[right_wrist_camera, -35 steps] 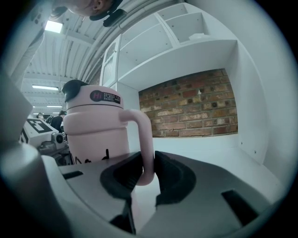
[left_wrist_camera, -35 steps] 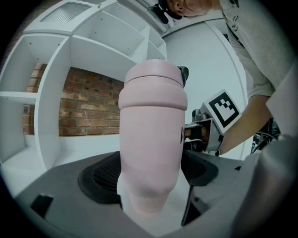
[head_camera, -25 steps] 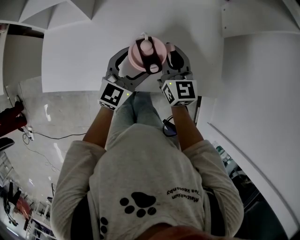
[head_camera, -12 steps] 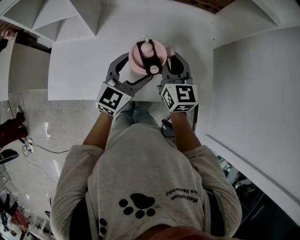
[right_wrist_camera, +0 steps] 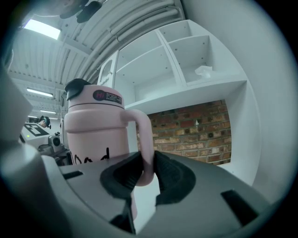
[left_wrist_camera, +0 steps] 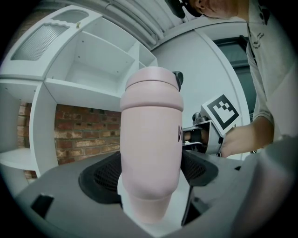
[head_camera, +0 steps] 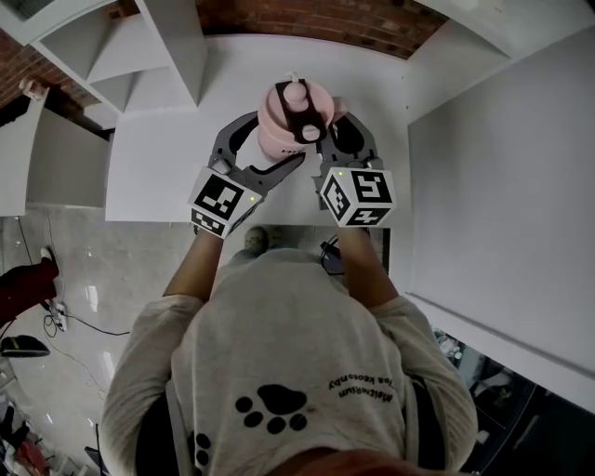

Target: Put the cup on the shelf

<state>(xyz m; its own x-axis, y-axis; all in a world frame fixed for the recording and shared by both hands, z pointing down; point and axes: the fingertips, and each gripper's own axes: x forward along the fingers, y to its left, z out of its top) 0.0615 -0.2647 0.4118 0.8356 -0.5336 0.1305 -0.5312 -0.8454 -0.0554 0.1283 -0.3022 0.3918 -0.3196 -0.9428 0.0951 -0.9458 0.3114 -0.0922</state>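
A pink lidded cup with a handle and black lid parts is held upright in the air in front of a white shelf unit. My left gripper is shut on the cup's body, its dark pads pressing both sides. My right gripper is shut on the cup's handle, with the pads clamped either side of it. In the right gripper view the cup stands left of the handle, and open white compartments rise behind it.
A brick wall shows behind the shelf's open bay. White panels stand at the right. A crumpled white thing lies in an upper compartment. The person's torso and arms fill the lower head view.
Both grippers have stayed clamped on the cup. The head view has shifted forward: the shelf compartments and brick wall have come into sight at the top.
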